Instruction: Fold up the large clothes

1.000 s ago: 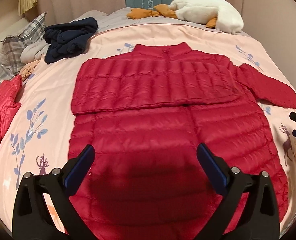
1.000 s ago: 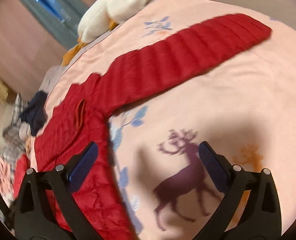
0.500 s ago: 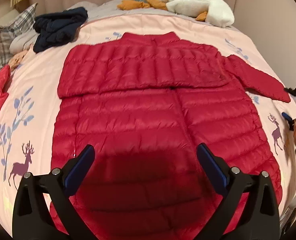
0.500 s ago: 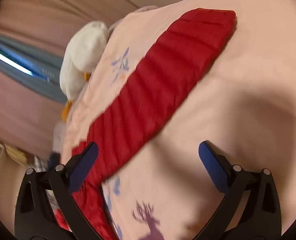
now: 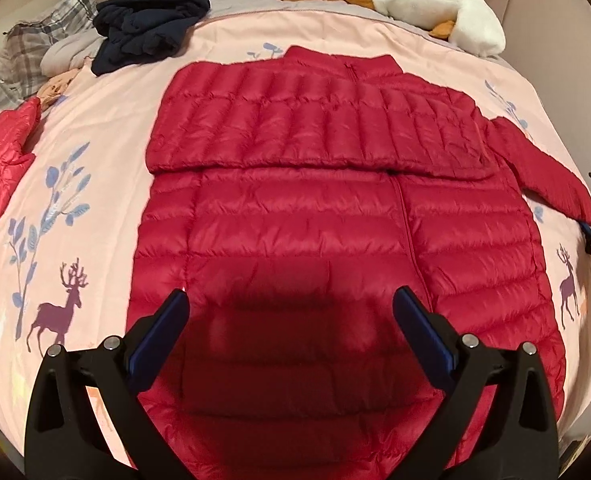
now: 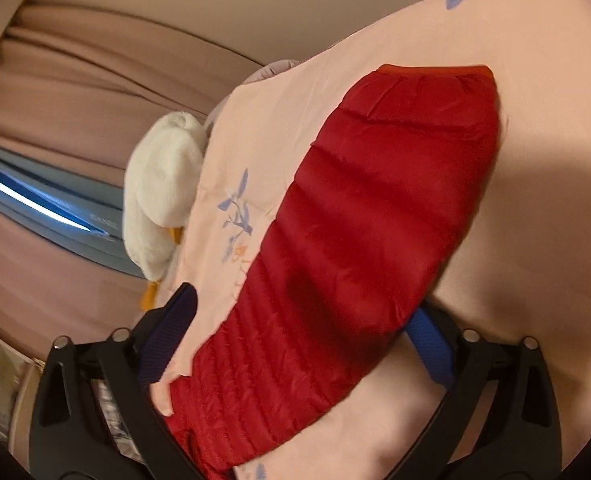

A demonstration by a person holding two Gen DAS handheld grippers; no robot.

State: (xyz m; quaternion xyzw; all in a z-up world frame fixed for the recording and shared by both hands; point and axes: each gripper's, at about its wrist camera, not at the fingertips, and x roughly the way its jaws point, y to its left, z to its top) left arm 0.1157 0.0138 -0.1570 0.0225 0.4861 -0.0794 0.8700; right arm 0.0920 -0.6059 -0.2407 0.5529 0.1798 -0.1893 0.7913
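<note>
A red quilted jacket is spread front-up on the bed, filling the centre of the left wrist view. One sleeve has already been folded across the chest, where it lies as a band in the upper middle of the frame. The other sleeve is stretched out toward the right edge of that view, and in the right wrist view it runs from the lower centre up to its cuff in the upper right.

The left gripper is held wide open above the lower part of the jacket, with nothing between its jaws. The right gripper is set astride the outstretched sleeve, its jaws closing; the sleeve lies between them, one pad apparently tucked under its edge, but it is not yet pinched.

The jacket is judged to be light, soft and puffy, with a smooth shell likely to slip. A shallow pinch would probably slide off or catch only the outer fabric. The sleeve is best taken a little back from the cuff, across a stitched seam, both layers together. Once lifted, the sleeve will sag, so it should be carried low over the chest and laid on the folded one
</note>
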